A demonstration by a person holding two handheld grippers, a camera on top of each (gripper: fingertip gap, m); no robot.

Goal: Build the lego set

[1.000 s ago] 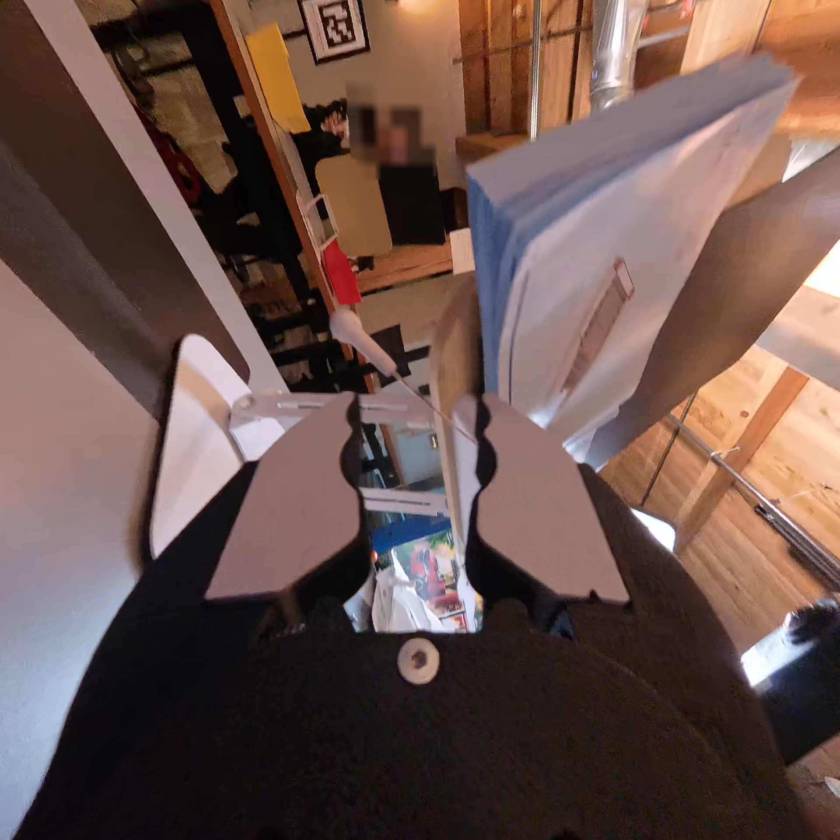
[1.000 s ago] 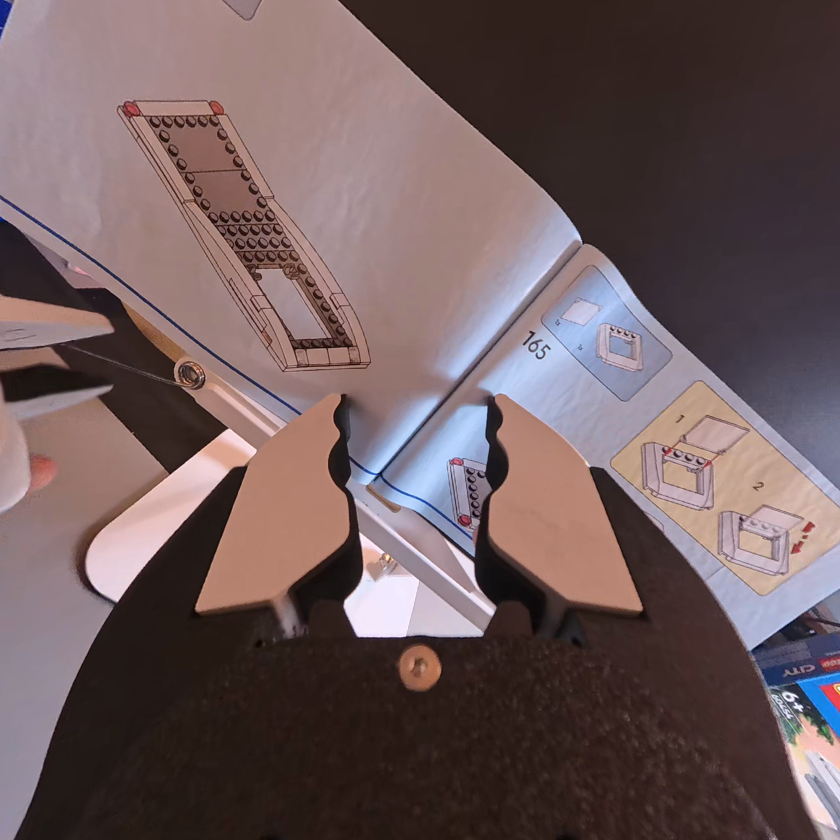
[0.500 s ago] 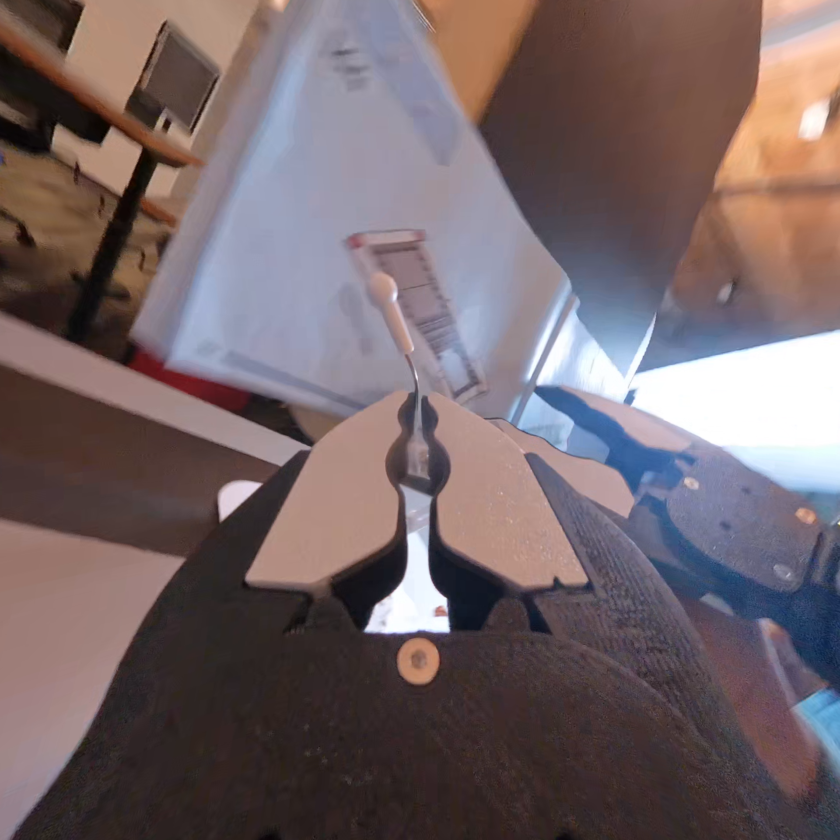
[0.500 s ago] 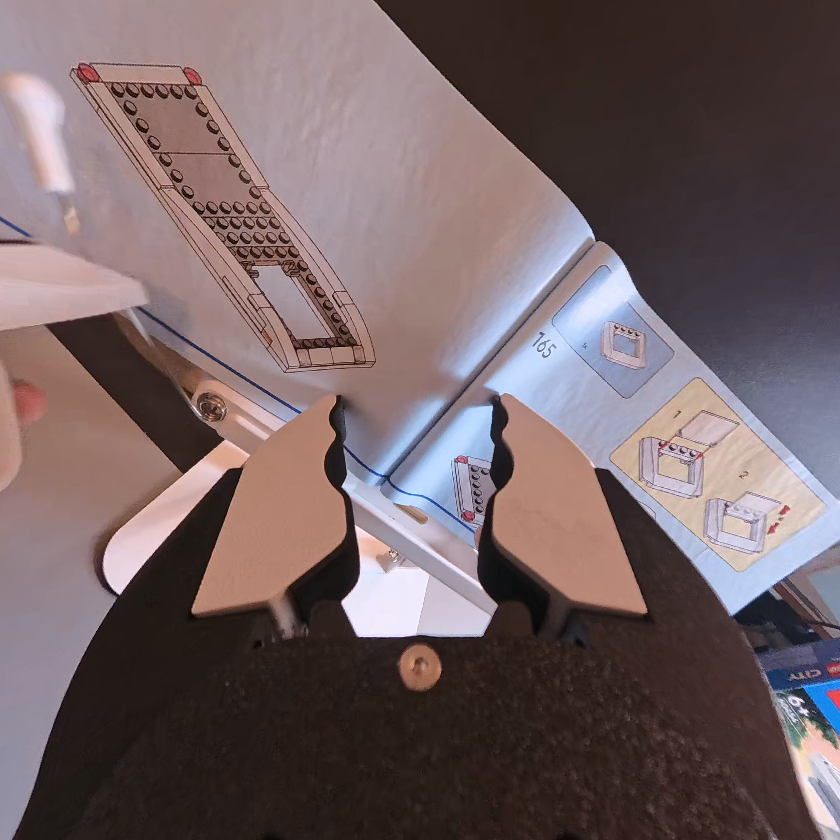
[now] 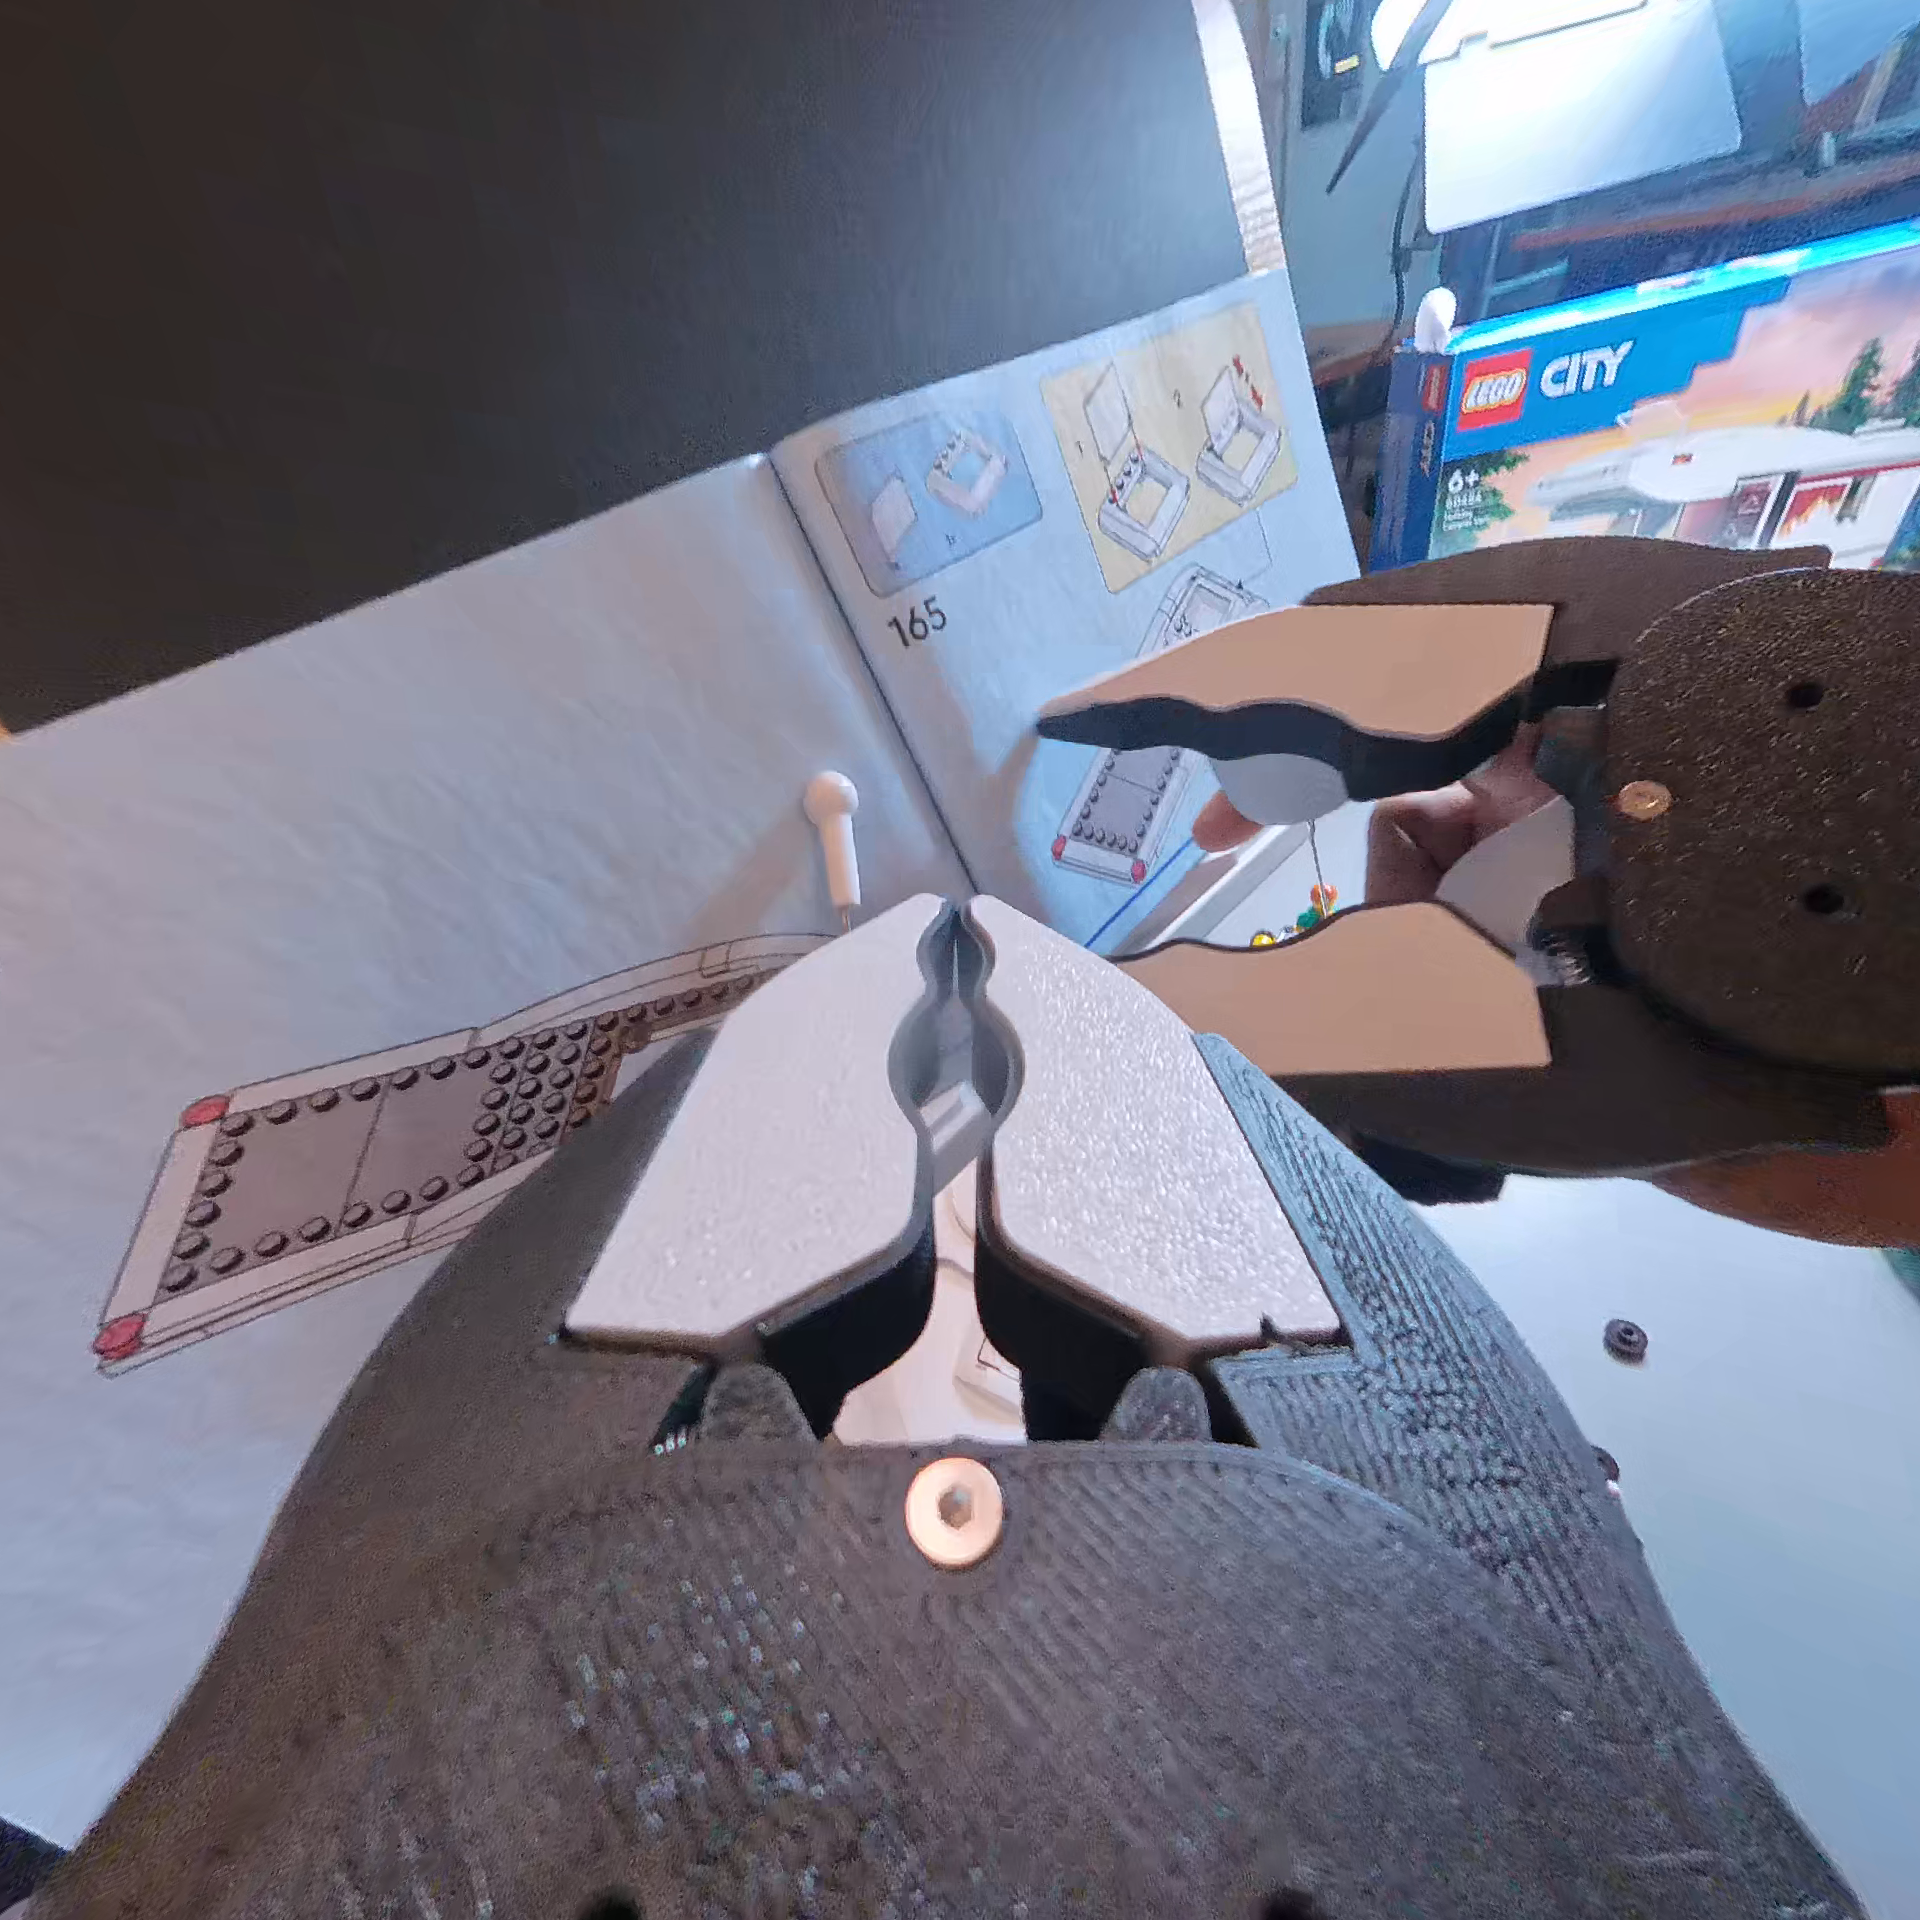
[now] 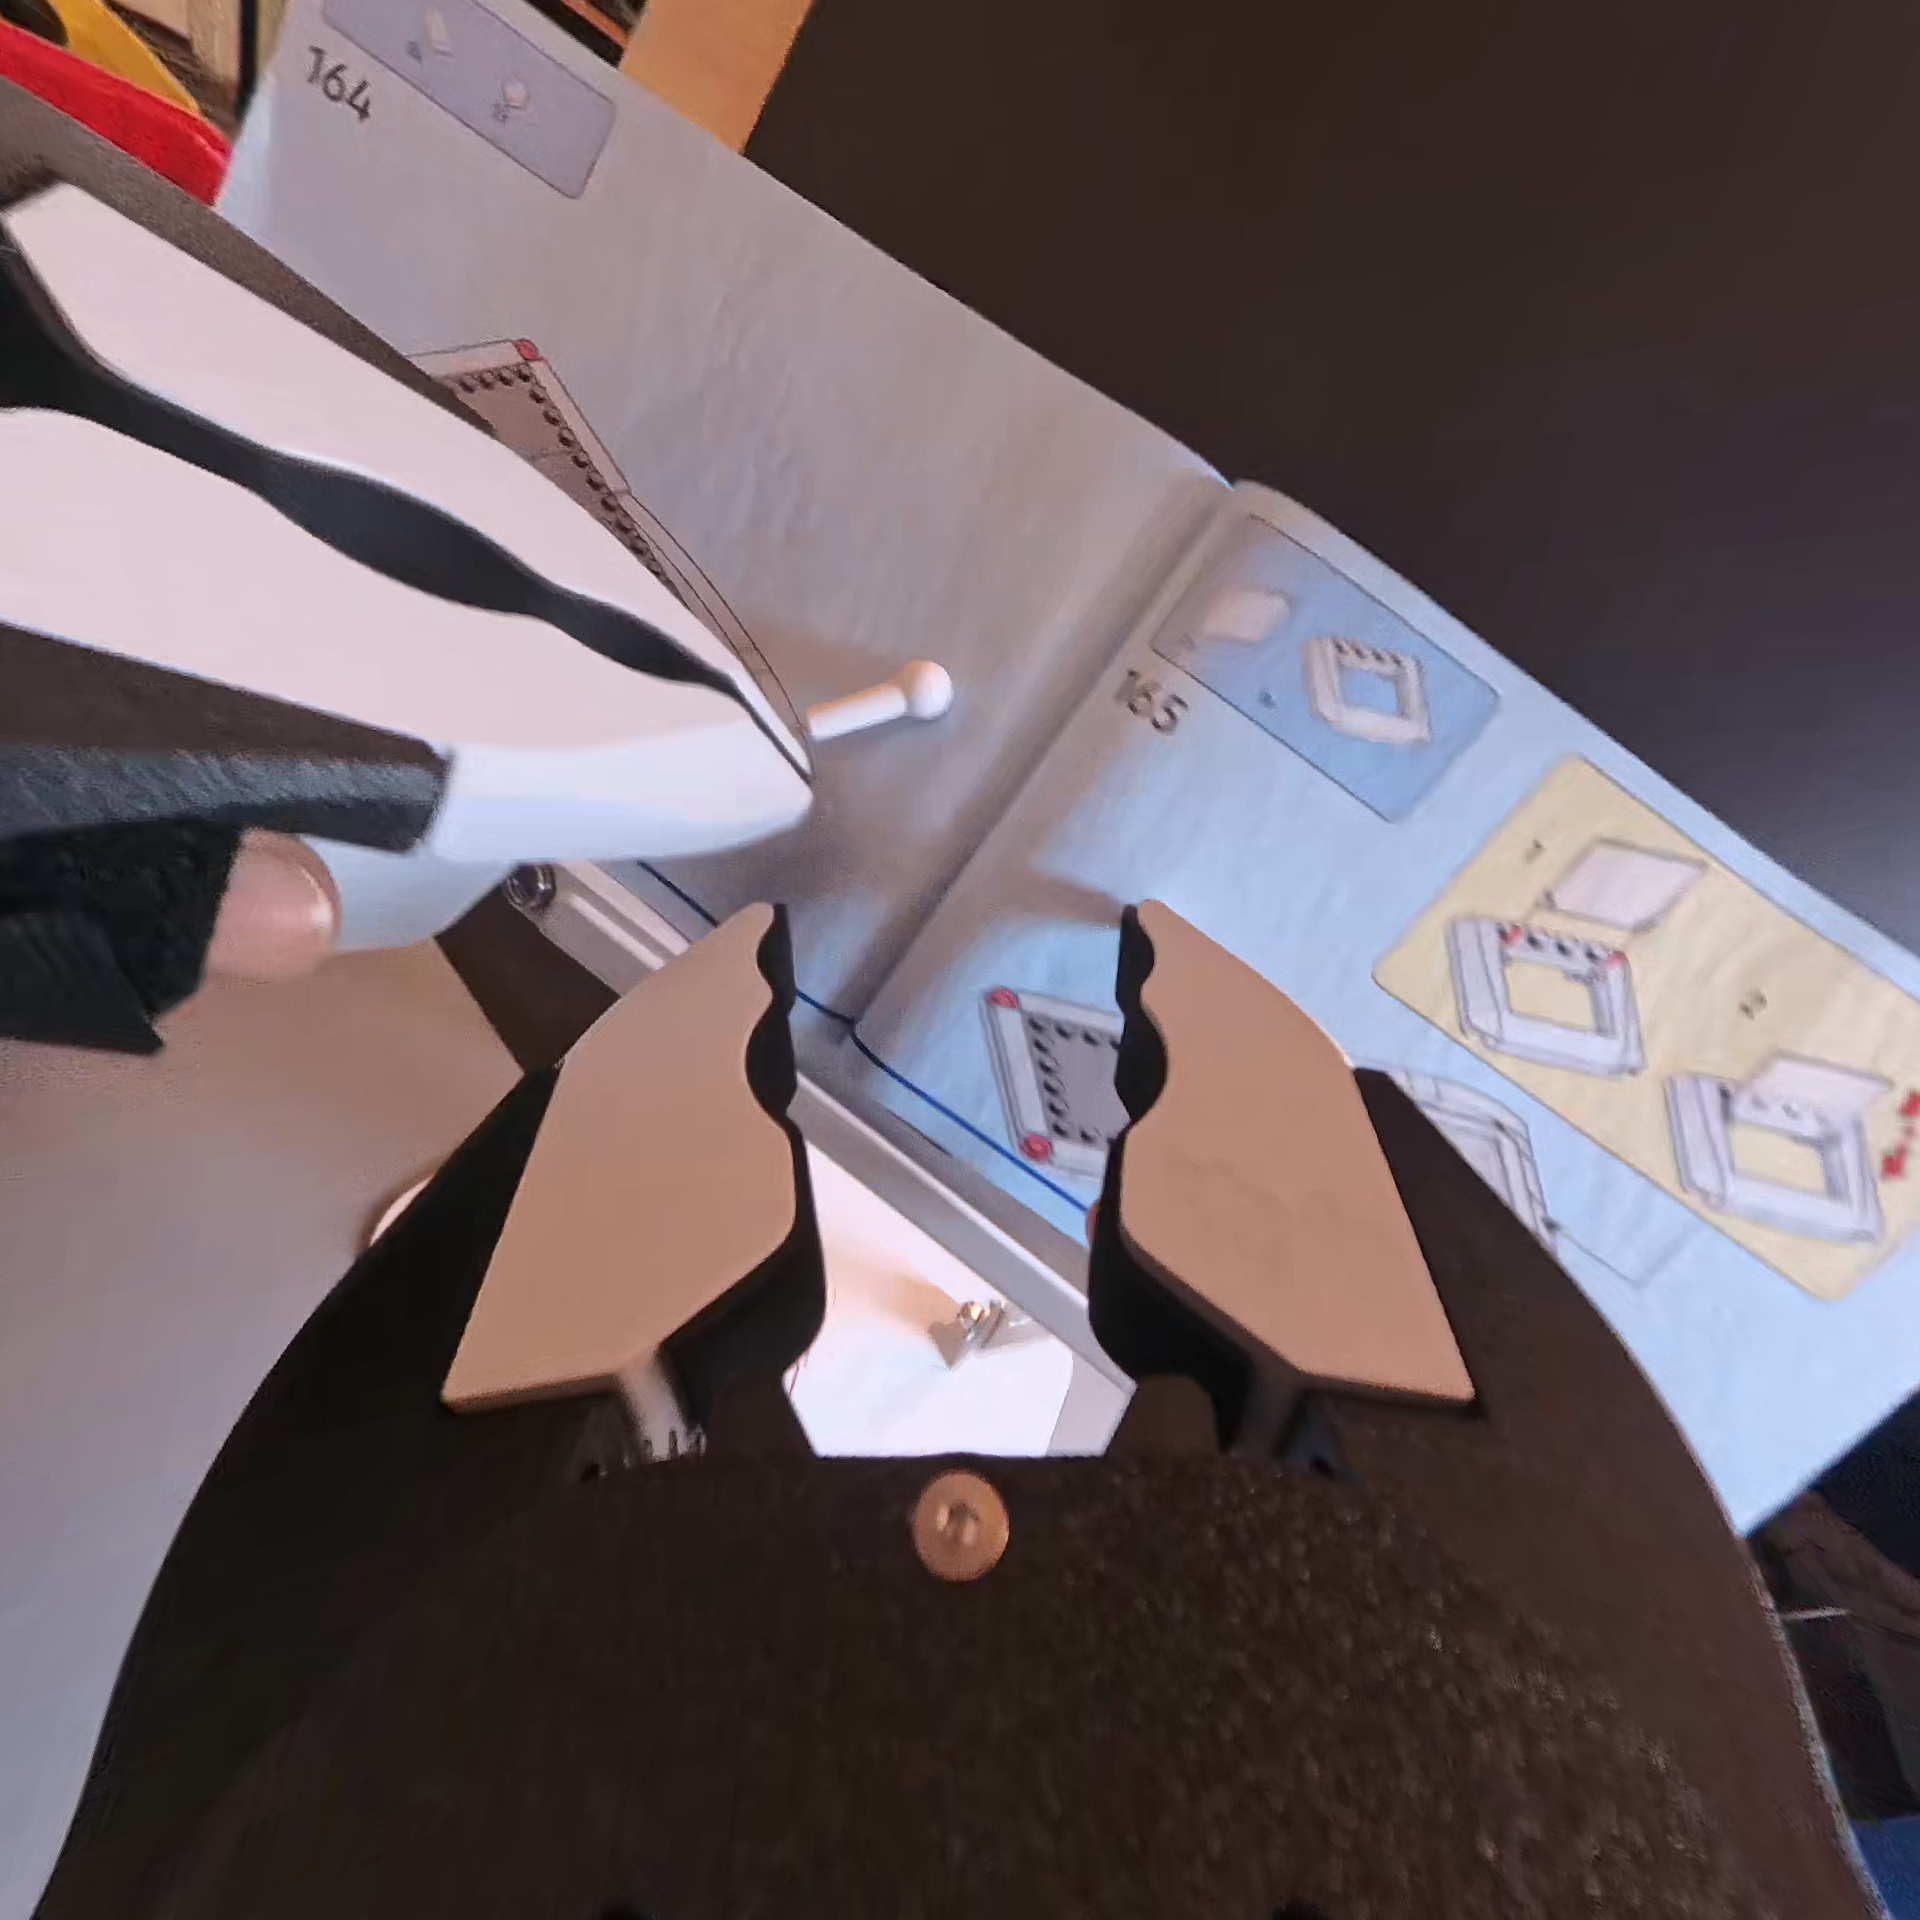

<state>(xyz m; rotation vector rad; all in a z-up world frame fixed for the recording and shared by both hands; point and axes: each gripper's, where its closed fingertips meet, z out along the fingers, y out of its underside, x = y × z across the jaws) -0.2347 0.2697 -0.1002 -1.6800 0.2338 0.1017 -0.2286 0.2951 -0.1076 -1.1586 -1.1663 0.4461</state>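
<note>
In front of the open booklet point(image 5: 520, 790) — two grippers and one white-tipped wire pin point(image 5: 831, 821).
Nearest the booklet's lower edge, the left gripper point(image 5: 956, 920) is pressed together, seemingly pinching the pin's thin wire. The pin's knob lies against the left page, just beside the fold. The right gripper point(image 6: 951, 935) hangs spread before the fold, gripping nothing. Two pages show — and beyond the booklet's right edge stands one blue toy box point(image 5: 1662, 416).
</note>
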